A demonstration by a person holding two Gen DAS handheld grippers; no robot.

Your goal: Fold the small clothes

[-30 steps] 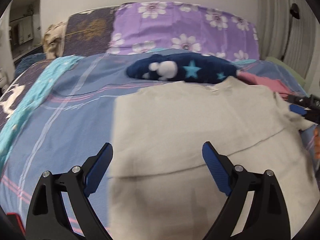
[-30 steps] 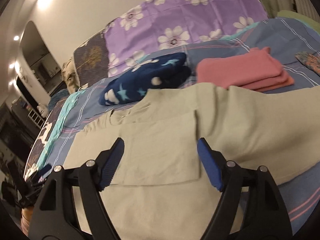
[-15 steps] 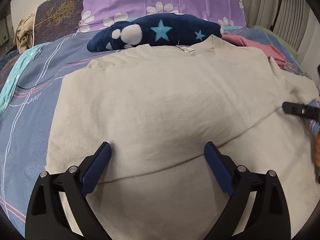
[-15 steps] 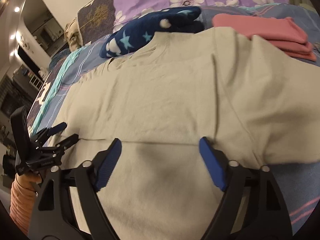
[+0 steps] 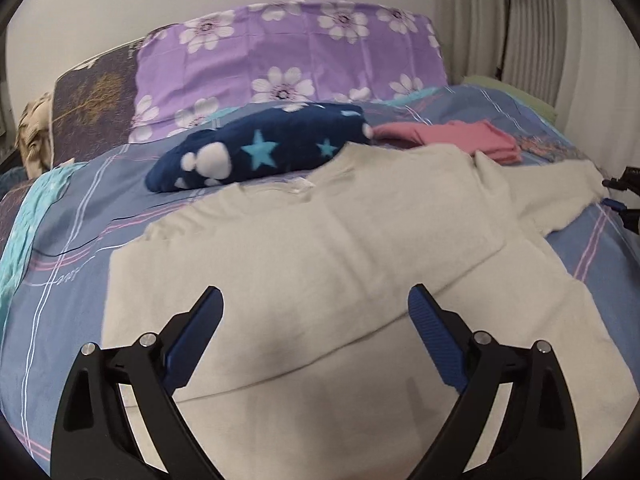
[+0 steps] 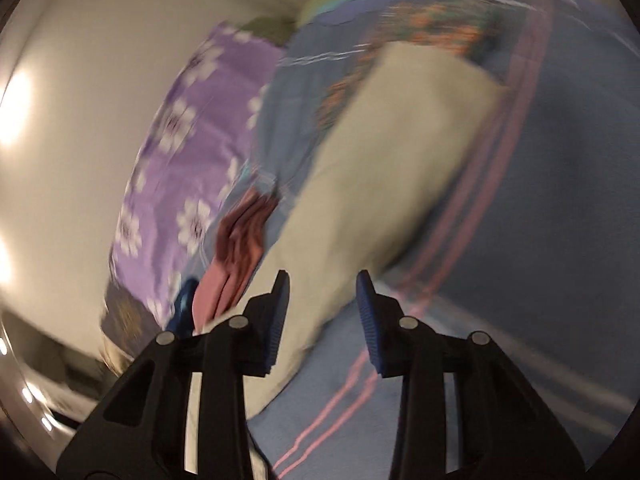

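Observation:
A beige T-shirt (image 5: pixel 320 264) lies spread on the blue striped bed, its left side folded over the middle and its right sleeve (image 5: pixel 560 196) stretched out. My left gripper (image 5: pixel 314 312) is open and empty above the shirt's lower middle. My right gripper (image 6: pixel 322 296) is open and empty, its fingers either side of the beige sleeve (image 6: pixel 392 152); this view is tilted and blurred. The right gripper's tips also show at the left wrist view's right edge (image 5: pixel 618 196), beside the sleeve end.
A dark blue star-print fleece bundle (image 5: pixel 256 152) and a folded pink garment (image 5: pixel 456 136) lie behind the shirt. Purple flowered pillows (image 5: pixel 288 60) stand at the headboard. A turquoise cloth (image 5: pixel 28 216) lies at the left. A wall and curtain are at the right.
My right gripper has swung away from the shirt's middle out to the right sleeve, its view now tilted. My left gripper has pulled back a little. Both stay open.

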